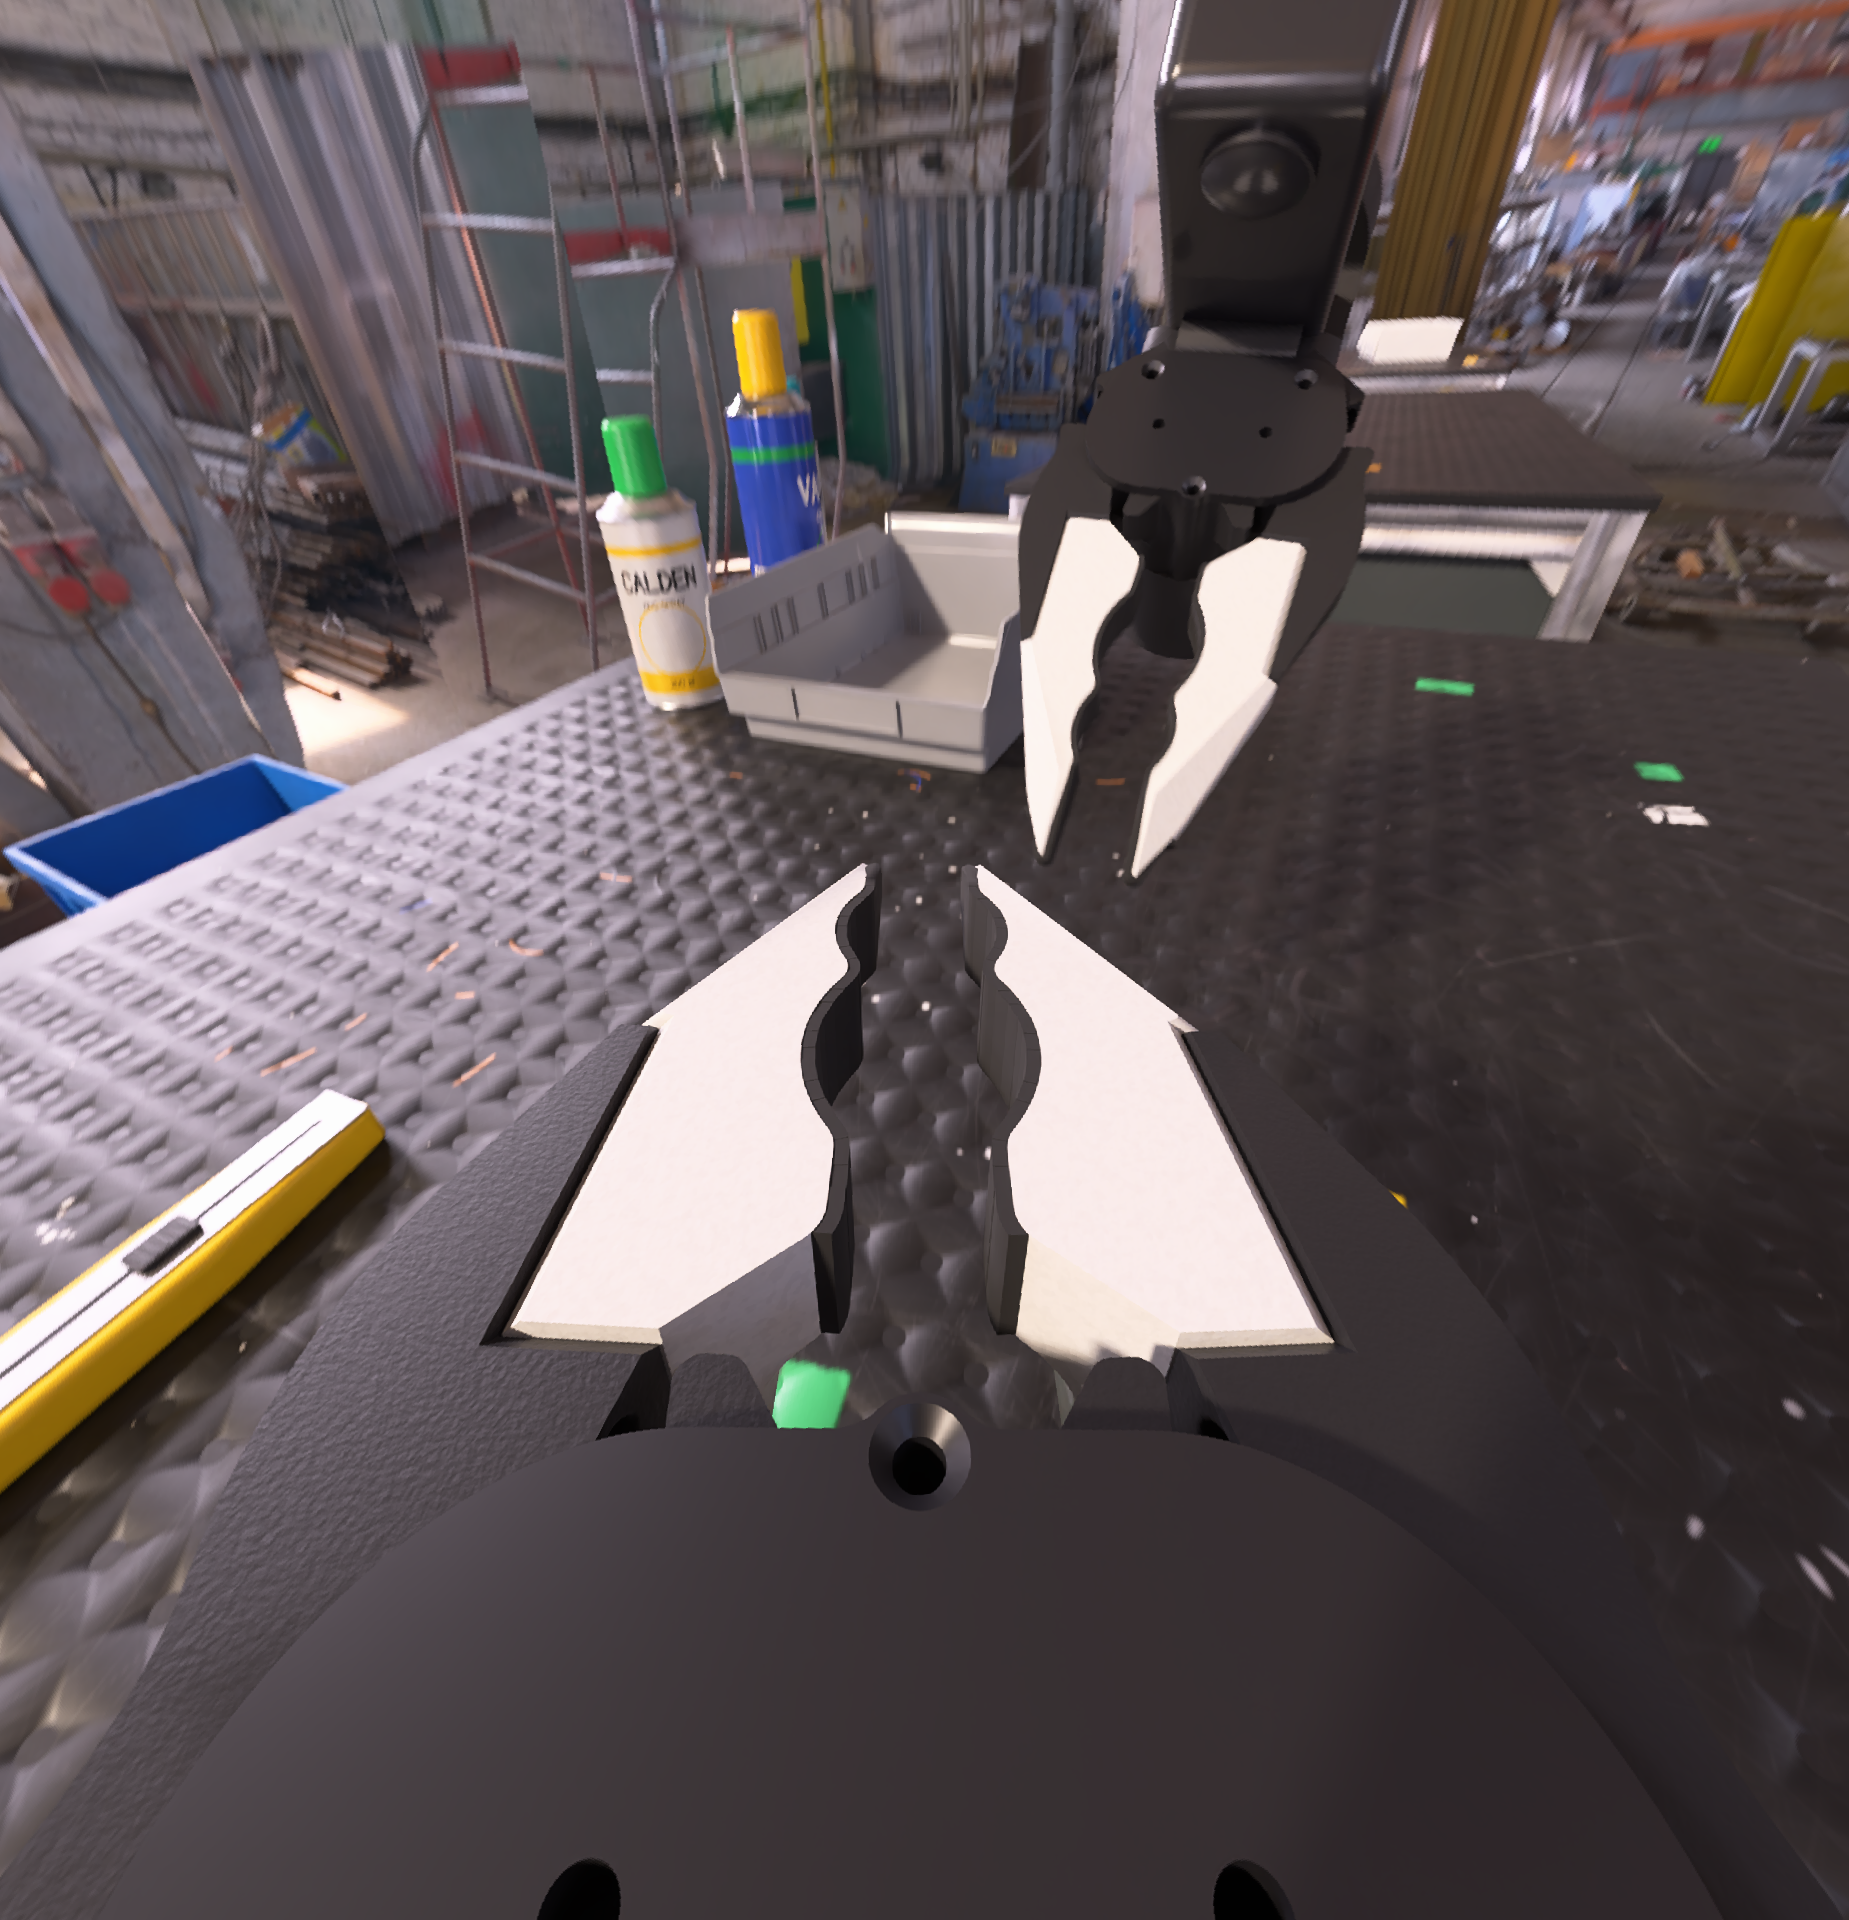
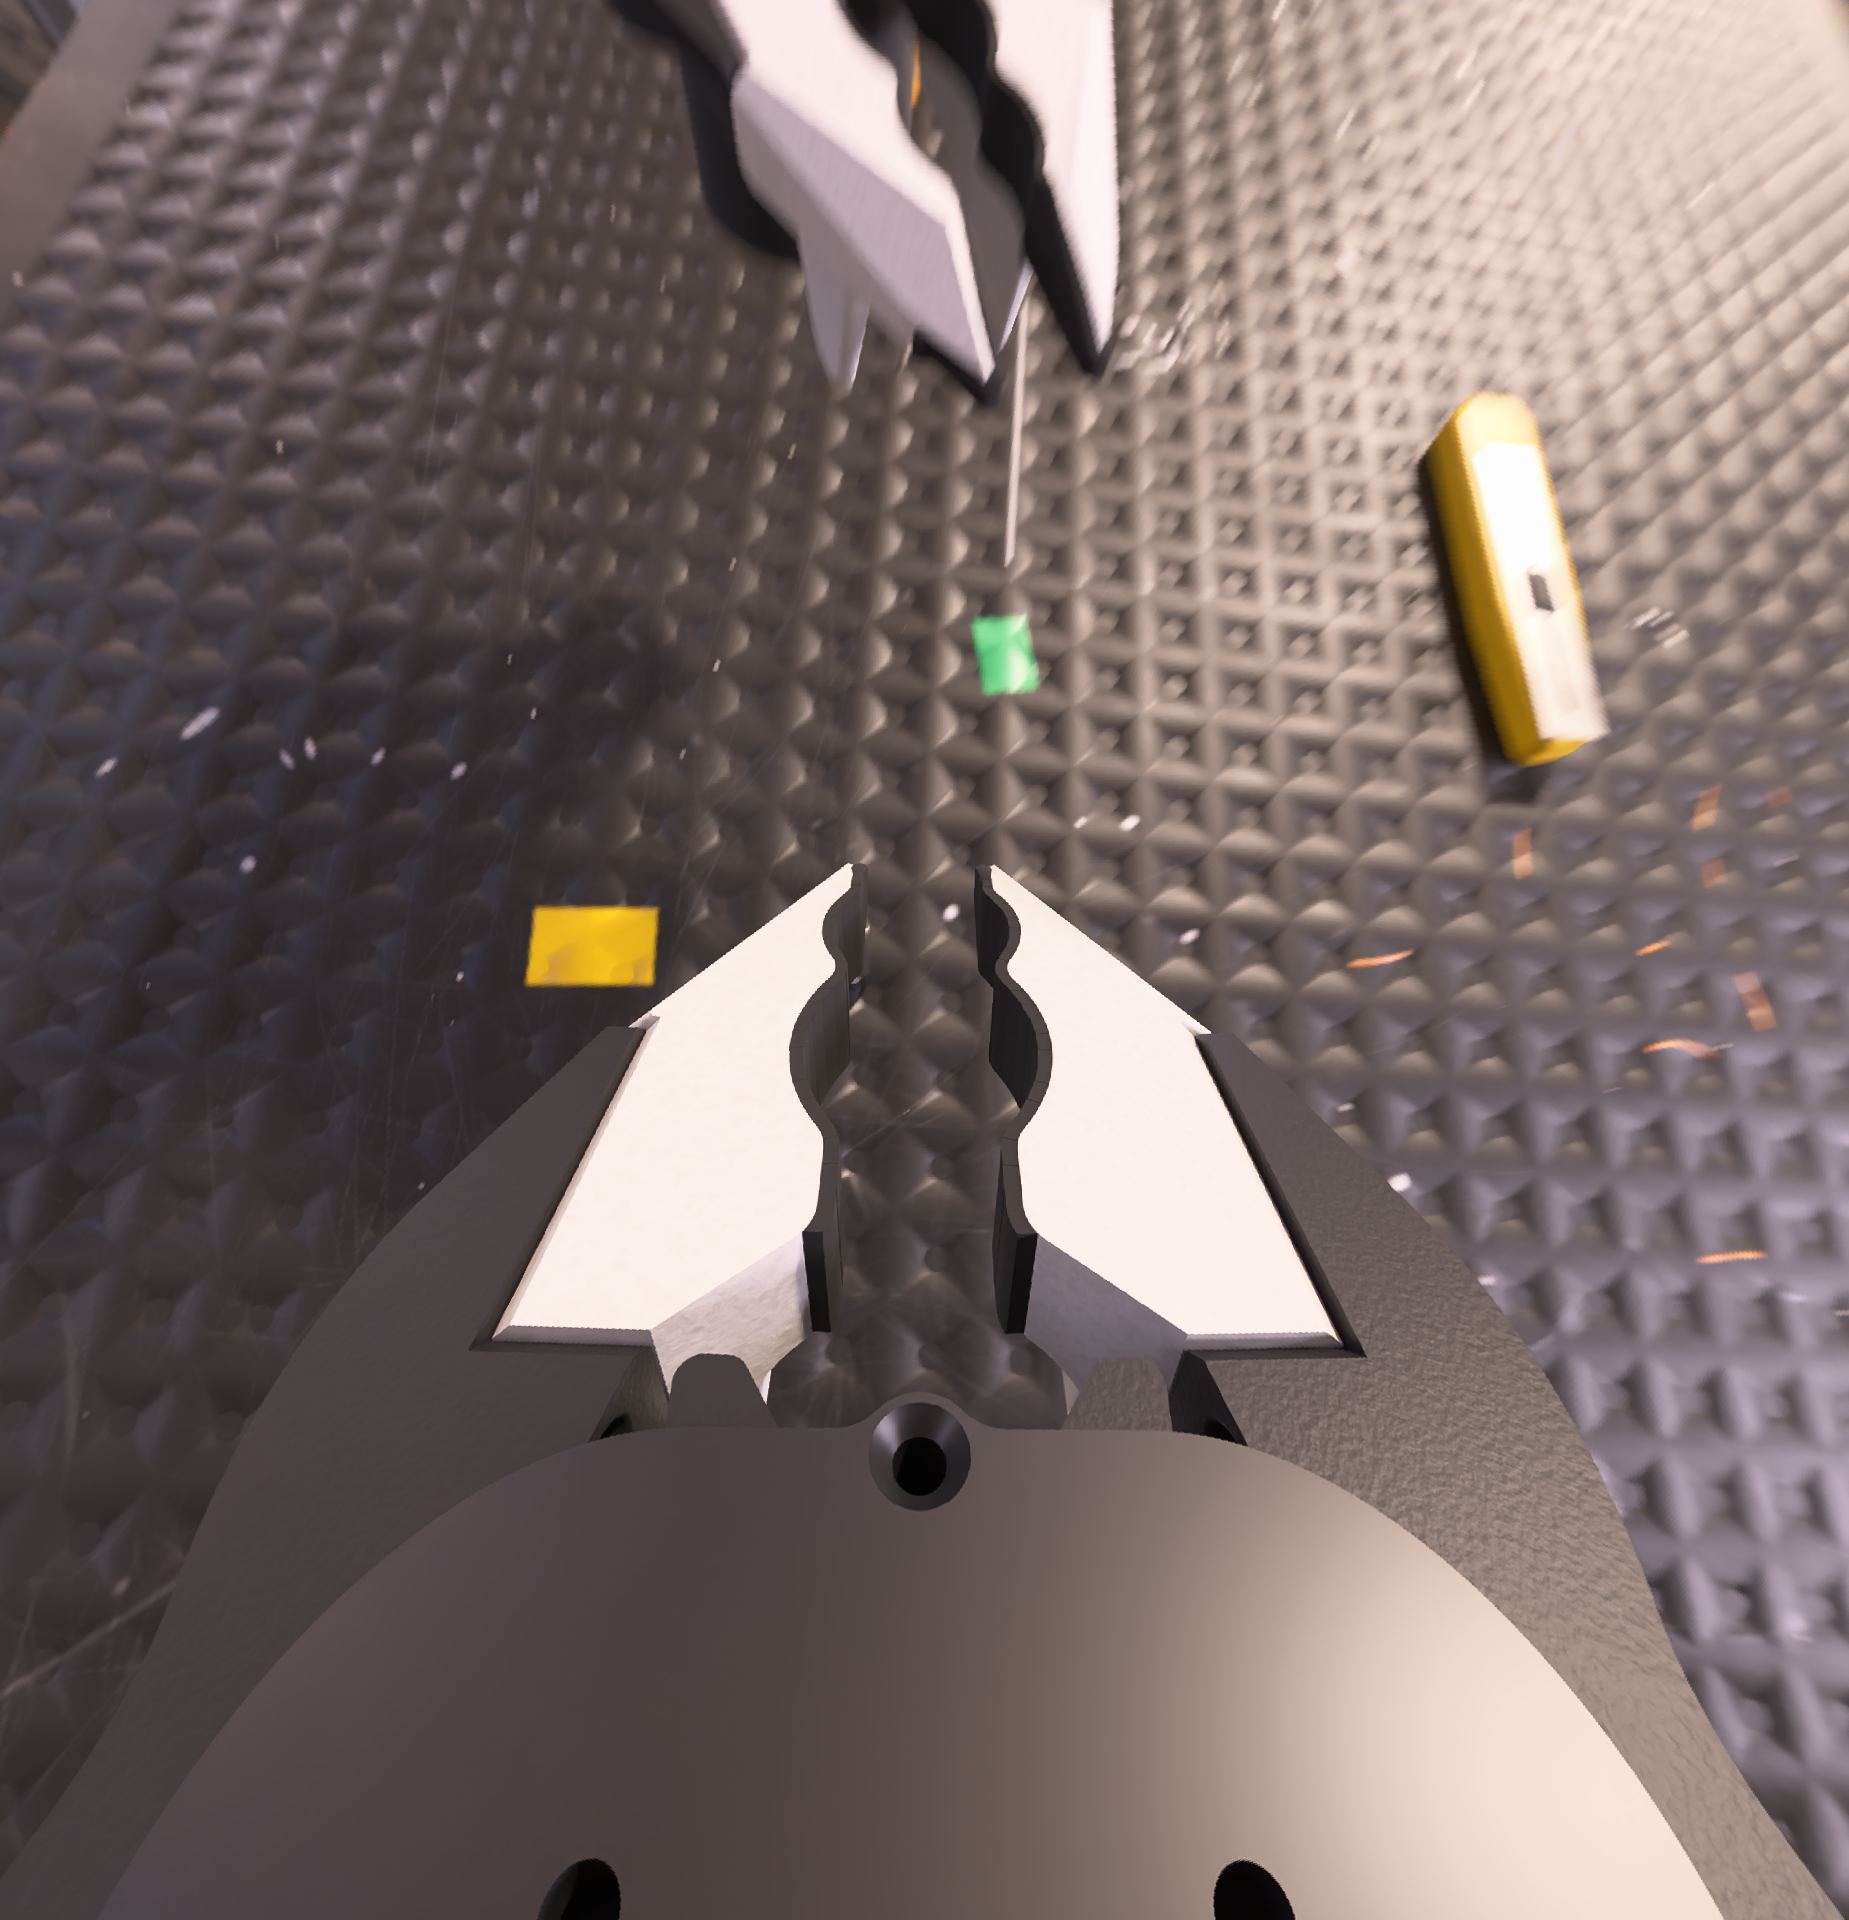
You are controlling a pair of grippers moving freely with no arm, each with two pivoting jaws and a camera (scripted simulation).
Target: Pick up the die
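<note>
- Left tongs point(image 1: 920, 873): jaws a narrow gap apart, nothing between them, clear of the worktop point(image 1: 587, 831). The tips reach past the green block, which shows under the tongs' root, behind the tips.
- Die point(image 2: 1003, 652): no pips can be made out. Taken, as a judgement, to be the small green block lying on the worktop. It sits between the two tongs, straight ahead of the right tongs and a little to their right, just short of the left tongs' tips. Near-square, with no long axis to align to.
- Right tongs point(image 2: 918, 873): jaws narrowly parted, empty, touching nothing. The block is well ahead of the tips, so the left tongs look nearer, but they would need to draw back and down.
</note>
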